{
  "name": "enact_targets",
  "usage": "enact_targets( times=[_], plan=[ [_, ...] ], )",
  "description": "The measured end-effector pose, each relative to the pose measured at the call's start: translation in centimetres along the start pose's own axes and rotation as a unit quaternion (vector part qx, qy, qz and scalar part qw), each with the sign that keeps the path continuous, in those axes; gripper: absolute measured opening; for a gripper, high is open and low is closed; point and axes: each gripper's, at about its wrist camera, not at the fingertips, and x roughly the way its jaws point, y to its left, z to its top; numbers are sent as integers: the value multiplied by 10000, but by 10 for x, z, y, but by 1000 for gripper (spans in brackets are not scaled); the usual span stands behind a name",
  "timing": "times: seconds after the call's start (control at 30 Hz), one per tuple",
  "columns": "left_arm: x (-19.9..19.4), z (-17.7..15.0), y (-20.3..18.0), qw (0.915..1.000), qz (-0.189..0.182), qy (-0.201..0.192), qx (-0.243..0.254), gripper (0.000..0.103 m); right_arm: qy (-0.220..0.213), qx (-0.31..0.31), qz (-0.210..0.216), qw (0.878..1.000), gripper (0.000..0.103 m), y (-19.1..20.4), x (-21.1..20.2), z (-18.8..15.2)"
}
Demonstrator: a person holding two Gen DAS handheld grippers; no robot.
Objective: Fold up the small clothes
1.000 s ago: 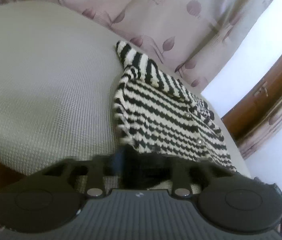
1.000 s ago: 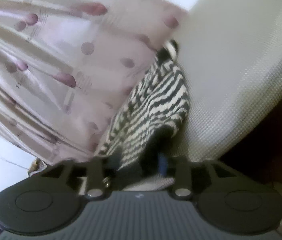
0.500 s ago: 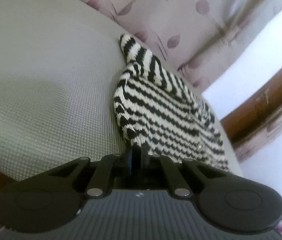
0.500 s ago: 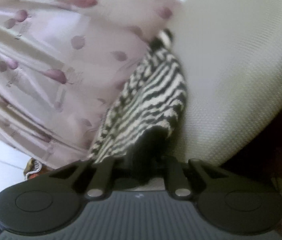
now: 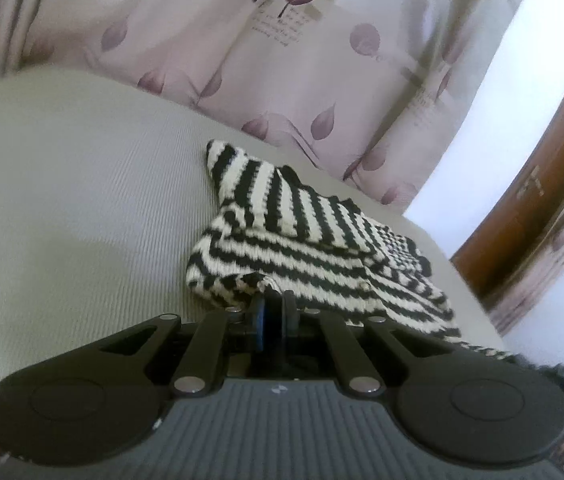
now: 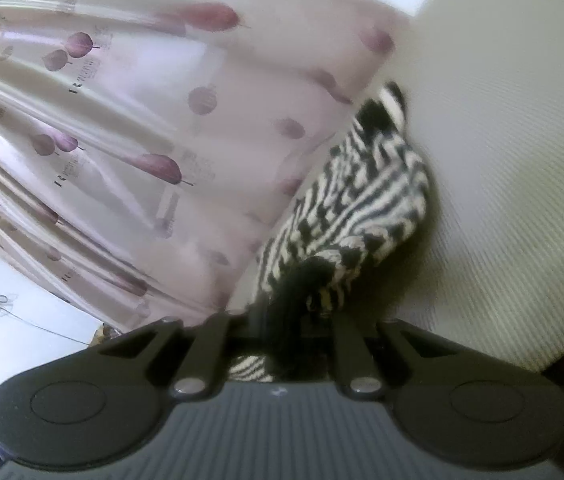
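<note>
Lying on a pale ribbed cushion (image 5: 82,216), the black-and-white striped knit garment (image 5: 314,240) spreads ahead of the left gripper (image 5: 272,300) and off to its right. The left gripper's two fingers are pressed together with the garment's near hem pinched between them; the hem is lifted into a small peak right at the tips. Left of these jaws the cushion lies bare. Ahead of them a narrow striped part of the garment points up and away toward the curtain. Beyond the cushion hangs a pinkish curtain (image 5: 282,60) printed with purple leaves, and far to the right of the jaws runs a brown wooden frame (image 5: 534,216) beside a bright window.

In the right wrist view, which is blurred, the same curtain (image 6: 122,140) fills the space left of and ahead of the right gripper (image 6: 290,312). The striped garment (image 6: 362,200) rises straight ahead of the jaws, bunched and folded over itself, its far tip close to the curtain's edge. A dark edge of the garment runs down into the right gripper, whose fingers are drawn in around it; the tips themselves are hidden by the cloth. Right of these jaws the ribbed cushion (image 6: 522,180) stretches away, with a shadow under the lifted knit.
</note>
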Motion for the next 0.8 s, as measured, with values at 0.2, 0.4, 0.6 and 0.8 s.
enact_targets(
  times=[0.2, 0.4, 0.6, 0.8],
  plan=[
    [21, 17, -23, 9980, 394, -9, 492, 6, -33, -150, 42, 9999, 11, 8, 12, 22],
    [41, 30, -37, 9962, 557, -13, 667, 6, -66, -270, 29, 9996, 11, 12, 21, 39],
    [55, 39, -45, 9952, 609, -39, 765, 6, -128, -267, 28, 9996, 11, 10, 26, 52],
    [65, 43, -46, 9948, 666, -23, 772, 6, -160, -276, 30, 9995, 11, 7, 33, 61]
  ],
)
